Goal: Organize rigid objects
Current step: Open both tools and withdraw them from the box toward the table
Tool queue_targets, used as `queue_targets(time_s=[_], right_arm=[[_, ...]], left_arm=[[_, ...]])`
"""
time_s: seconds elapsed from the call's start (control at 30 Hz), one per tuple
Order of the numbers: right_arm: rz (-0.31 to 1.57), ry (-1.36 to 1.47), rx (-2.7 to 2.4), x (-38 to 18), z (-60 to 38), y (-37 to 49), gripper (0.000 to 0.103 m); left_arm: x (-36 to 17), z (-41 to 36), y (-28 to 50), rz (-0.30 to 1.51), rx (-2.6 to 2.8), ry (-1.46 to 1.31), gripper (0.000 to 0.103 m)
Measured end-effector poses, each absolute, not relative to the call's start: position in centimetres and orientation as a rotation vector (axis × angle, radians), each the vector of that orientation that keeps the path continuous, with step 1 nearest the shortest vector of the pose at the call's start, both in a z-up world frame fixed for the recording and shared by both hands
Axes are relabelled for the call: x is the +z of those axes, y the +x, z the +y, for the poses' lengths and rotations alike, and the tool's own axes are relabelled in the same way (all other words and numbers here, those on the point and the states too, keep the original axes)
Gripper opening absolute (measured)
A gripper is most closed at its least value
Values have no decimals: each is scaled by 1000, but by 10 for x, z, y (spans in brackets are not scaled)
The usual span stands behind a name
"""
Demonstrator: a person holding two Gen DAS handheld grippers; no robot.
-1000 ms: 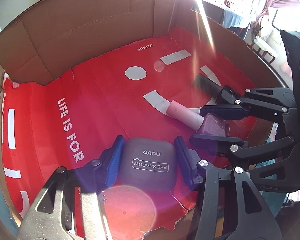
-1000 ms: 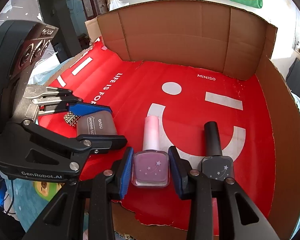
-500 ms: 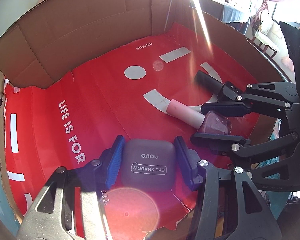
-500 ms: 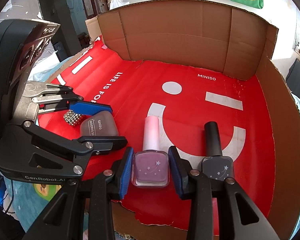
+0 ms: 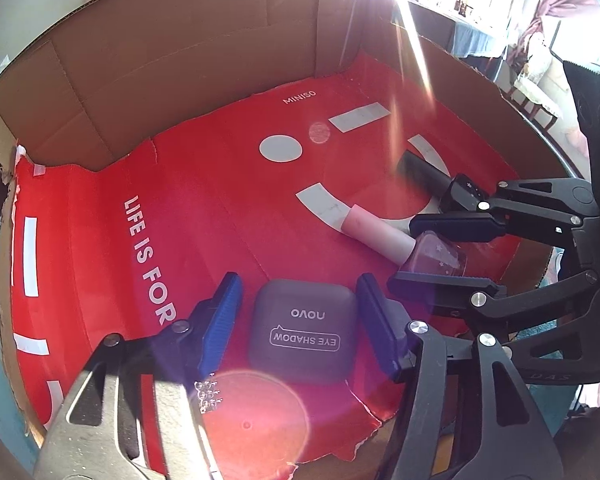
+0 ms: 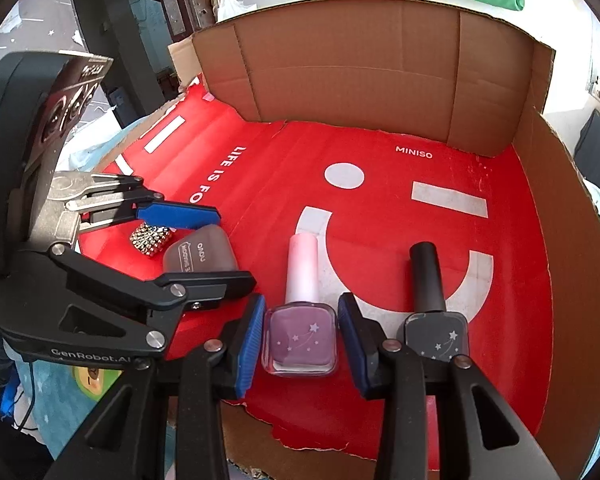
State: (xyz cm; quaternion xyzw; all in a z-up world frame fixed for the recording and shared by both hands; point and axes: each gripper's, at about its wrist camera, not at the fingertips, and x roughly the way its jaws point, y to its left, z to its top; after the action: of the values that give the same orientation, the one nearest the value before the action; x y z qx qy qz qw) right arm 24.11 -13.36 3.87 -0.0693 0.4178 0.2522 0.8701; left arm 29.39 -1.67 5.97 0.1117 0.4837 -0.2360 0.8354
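A grey eye shadow case point(image 5: 305, 332) lies on the red liner of a cardboard box point(image 5: 180, 52), between the open jaws of my left gripper point(image 5: 298, 300); gaps show on both sides. It also shows in the right wrist view point(image 6: 199, 255). A purple nail polish bottle point(image 6: 300, 336) with a pink cap lies between the open jaws of my right gripper point(image 6: 302, 320), with a gap on its right side. It also shows in the left wrist view point(image 5: 432, 254). A black nail polish bottle point(image 6: 434, 320) lies just right of it.
A small rhinestone piece point(image 6: 150, 238) lies by the left gripper's base. The box has cardboard walls at the back point(image 6: 360, 64) and right point(image 6: 568, 248). The red liner's torn front edge point(image 6: 308, 436) is close to me. Household clutter lies beyond the box.
My left gripper has opened a little around the eye shadow case. My right gripper has widened slightly around the purple bottle. The objects have stayed in place.
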Motion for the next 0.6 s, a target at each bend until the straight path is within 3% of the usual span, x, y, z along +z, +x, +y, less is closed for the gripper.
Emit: queue_targets(time_s=[0.17, 0.37, 0.6], right_arm=[[872, -135, 524, 42, -136, 238, 42], [830, -113, 517, 61, -146, 225, 53], [714, -82, 493, 108, -165, 188, 73]], left_arm=[[66, -13, 289, 1010, -491, 213, 64], [91, 0, 272, 955, -452, 165, 71], [129, 21, 226, 831, -404, 54, 80]])
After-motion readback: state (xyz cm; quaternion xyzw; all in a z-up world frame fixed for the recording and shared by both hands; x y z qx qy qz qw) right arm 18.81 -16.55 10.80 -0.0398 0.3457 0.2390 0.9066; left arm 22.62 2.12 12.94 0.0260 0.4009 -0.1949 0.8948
